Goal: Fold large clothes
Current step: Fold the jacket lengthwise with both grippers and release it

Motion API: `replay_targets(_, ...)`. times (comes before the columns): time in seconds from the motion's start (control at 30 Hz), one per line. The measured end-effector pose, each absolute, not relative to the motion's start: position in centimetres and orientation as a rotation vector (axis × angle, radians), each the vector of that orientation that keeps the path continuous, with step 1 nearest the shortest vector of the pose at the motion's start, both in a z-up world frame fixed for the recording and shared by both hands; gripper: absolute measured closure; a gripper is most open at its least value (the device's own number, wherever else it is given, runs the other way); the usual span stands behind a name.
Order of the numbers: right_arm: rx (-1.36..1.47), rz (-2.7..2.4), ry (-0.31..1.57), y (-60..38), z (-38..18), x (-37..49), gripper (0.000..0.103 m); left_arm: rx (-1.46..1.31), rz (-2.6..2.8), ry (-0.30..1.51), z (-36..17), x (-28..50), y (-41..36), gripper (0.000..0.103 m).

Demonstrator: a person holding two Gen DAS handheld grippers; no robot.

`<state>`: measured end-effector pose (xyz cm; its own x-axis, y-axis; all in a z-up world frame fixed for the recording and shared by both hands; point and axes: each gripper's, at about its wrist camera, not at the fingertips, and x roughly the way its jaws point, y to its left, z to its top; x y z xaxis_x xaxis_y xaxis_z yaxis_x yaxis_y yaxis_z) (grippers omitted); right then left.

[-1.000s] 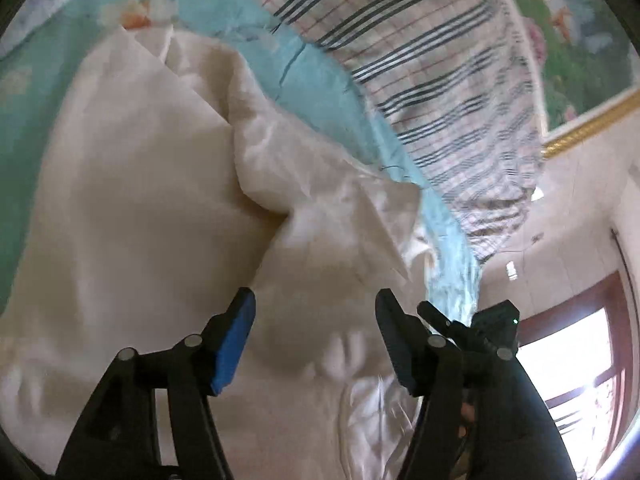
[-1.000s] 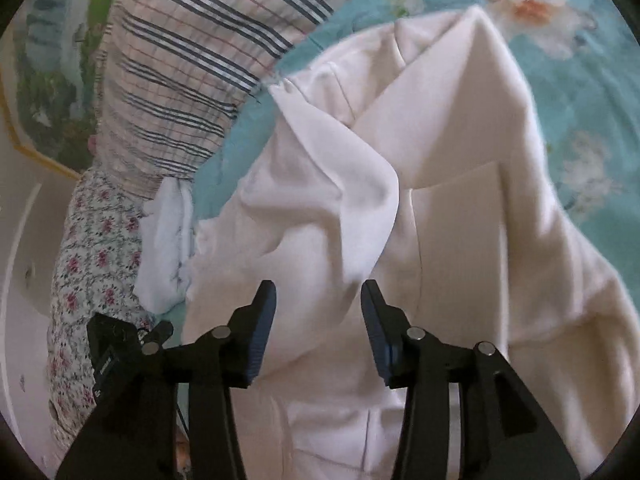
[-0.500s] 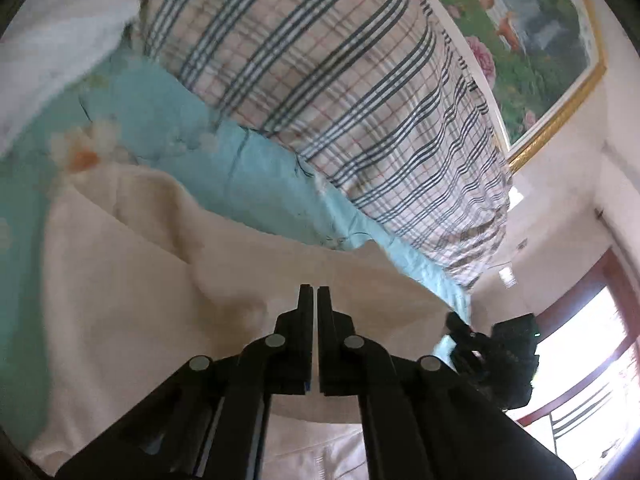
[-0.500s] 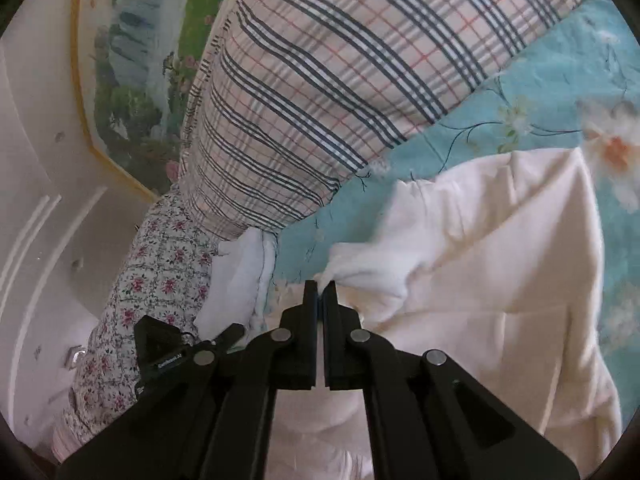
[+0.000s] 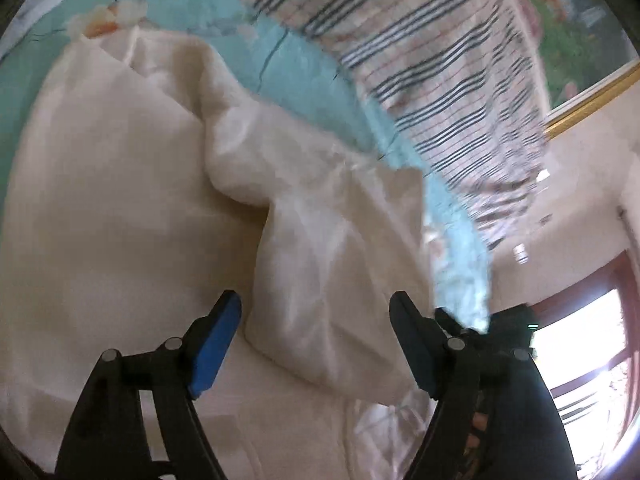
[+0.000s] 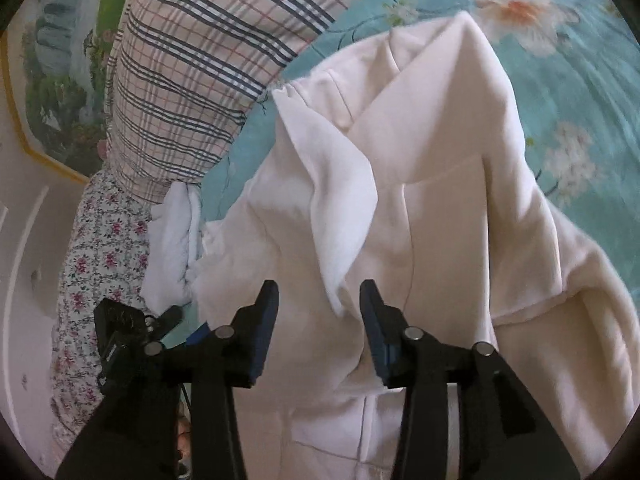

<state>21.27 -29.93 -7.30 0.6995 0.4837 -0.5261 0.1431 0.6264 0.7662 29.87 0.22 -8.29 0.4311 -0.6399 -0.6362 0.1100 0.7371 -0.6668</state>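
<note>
Left hand-held gripper (image 5: 316, 334): jaws wide apart, nothing between them, hovering over a bunched fold of the cream garment (image 5: 120, 208). Right hand-held gripper (image 6: 319, 316): jaws apart too, narrower gap, holding nothing; a pointed white flap of the same cream garment (image 6: 440, 200) hangs down just above the gap, contact with the pads unclear. Garment lies crumpled on the bed, spread over the teal floral bedsheet (image 6: 560, 92), one corner peaked up near an orange-white flower print. Plaid pillow (image 6: 192, 72) sits just beyond the garment at the head of the bed; a small white cloth (image 6: 172, 248) is bunched between it and the garment's edge. Floral-print fabric (image 6: 92, 264) beside that. Framed landscape painting (image 6: 56, 60) on the wall behind. Left view is motion-blurred; window (image 5: 584, 352) at lower right.
</note>
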Motion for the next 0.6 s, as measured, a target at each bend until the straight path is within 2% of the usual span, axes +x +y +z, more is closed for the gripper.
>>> replay_targets(0.03, 0.886, 0.206, 0.803, -29.8, -7.4, 21.6, 0.059, -0.574, -0.487, 1.038, -8.7, 30.1, -0.2, 0.053)
replay_targets(0.07, 0.884, 0.191, 0.811, -29.9, -7.6, 21.8, 0.059, -0.556, -0.493, 1.055, -9.3, 30.6, -0.9, 0.069)
replay_targets(0.1, 0.888, 0.188, 0.809, -30.0, -7.7, 22.0, 0.059, -0.555, -0.5, 1.065, -9.6, 30.7, -1.1, 0.097)
replay_targets(0.2, 0.871, 0.183, 0.818, -30.1, -8.0, 22.9, 0.062, -0.541, -0.508, 1.038, -9.6, 30.8, -1.3, 0.099)
replay_targets(0.23, 0.862, 0.198, 0.831, -29.9, -8.0, 23.4, 0.089, -0.527, -0.51, 1.022, -9.1, 30.8, -1.3, 0.1)
replay_targets(0.27, 0.859, 0.235, 0.838, -29.5, -7.7, 24.0, 0.101, -0.519, -0.509, 0.998, -8.2, 30.6, -1.0, 0.1)
replay_targets(0.43, 0.864, 0.377, 0.616, -29.5, -3.1, 22.2, 0.101, -0.466, -0.506, 0.83, -3.5, 28.3, 1.8, 0.102)
replay_targets(0.5, 0.85, 0.368, 0.666, -29.2, -3.7, 22.0, 0.101, -0.414, -0.476, 0.848, -4.3, 27.8, 2.4, 0.102)
replay_targets(0.6, 0.771, 0.261, 0.844, -28.1, -7.2, 22.5, 0.097, -0.425, -0.43, 0.942, -8.0, 27.9, 3.1, 0.102)
